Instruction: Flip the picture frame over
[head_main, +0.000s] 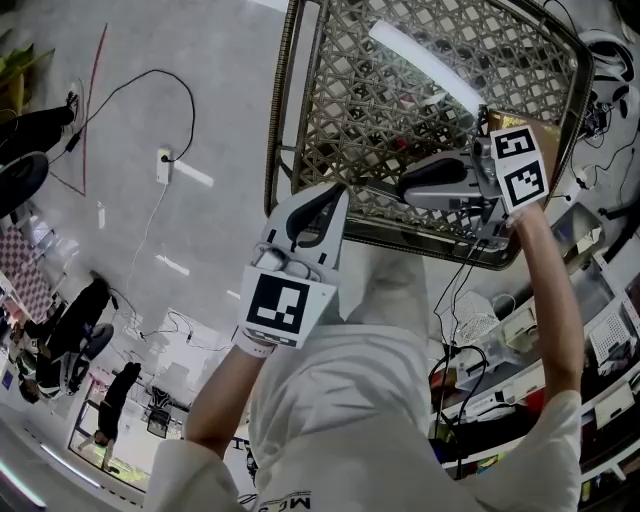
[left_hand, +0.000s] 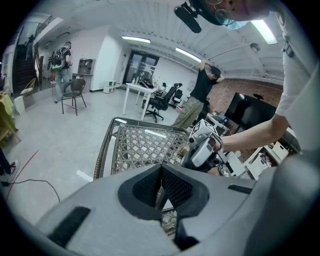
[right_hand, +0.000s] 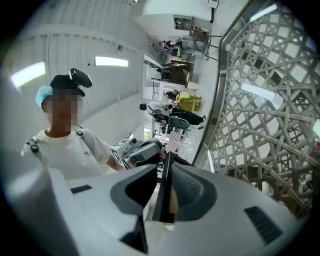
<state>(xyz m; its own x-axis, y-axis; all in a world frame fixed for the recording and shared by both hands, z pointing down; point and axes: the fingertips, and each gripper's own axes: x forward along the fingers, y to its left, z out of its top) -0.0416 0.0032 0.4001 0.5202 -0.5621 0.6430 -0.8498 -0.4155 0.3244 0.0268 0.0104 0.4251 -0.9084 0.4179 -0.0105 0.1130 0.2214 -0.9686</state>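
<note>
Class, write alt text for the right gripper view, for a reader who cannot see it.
The right gripper grips a thin dark picture frame edge-on between its fingers. Behind, at left, a person in a white shirt holds the left gripper; a woven lattice tabletop fills the right.

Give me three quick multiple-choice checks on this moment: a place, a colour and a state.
1. The right gripper is: A at the woven table's near rim; B beside the floor socket; C behind the person.
2. The marker cubes are: A red; B black-and-white; C blue.
3. The right gripper's jaws are: A wide apart, empty; B out of view; C closed on the picture frame.

1 A: the head view shows it there.
2 B: black squares on white.
3 C: the frame's thin dark edge sits pinched between them in the right gripper view.
</note>
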